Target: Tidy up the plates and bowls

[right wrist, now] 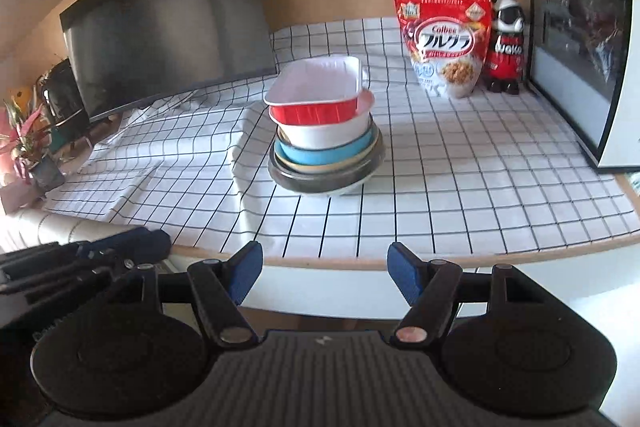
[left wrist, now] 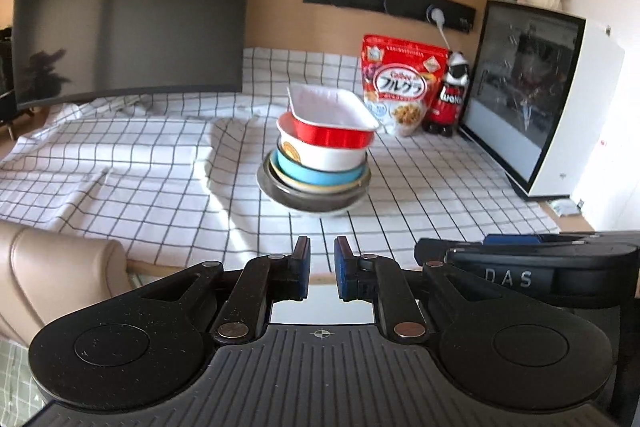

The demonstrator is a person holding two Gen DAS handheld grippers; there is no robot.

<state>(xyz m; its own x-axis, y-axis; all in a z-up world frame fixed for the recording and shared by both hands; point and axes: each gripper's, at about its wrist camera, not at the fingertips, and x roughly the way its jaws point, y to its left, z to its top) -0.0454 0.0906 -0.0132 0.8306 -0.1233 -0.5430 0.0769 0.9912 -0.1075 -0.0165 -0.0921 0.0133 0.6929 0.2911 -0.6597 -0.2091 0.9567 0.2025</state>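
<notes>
Table: a desk under a black-gridded white tablecloth (right wrist: 460, 187), a dark monitor (right wrist: 168, 39) at the back left, a white glass-fronted case (right wrist: 580, 39) on the right.
Backdrop: a red cereal bag (right wrist: 446, 39) and a panda-topped bottle (right wrist: 507, 47) stand against the wall, well behind the dishes and to their right.
Stack: plates and bowls sit nested in one pile (right wrist: 326, 151) mid-table, dark plate at the bottom, then cream, blue and a white bowl (right wrist: 328, 135).
Top piece: a red-walled white tray (right wrist: 316, 95) perches tilted on the pile, its long axis running left to right across both views.
Bearing: the pile lies straight ahead of both tools, beyond the near table edge, neither touching it; from the pictures neither hand is plainly the nearer.
Right gripper (right wrist: 325, 277): jaws spread wide and empty, short of the table edge; judged the likelier to take the tray's rim.
Left gripper (left wrist: 322, 267): blue pads nearly together, only a narrow slit between them, nothing held; it would need to open first.
</notes>
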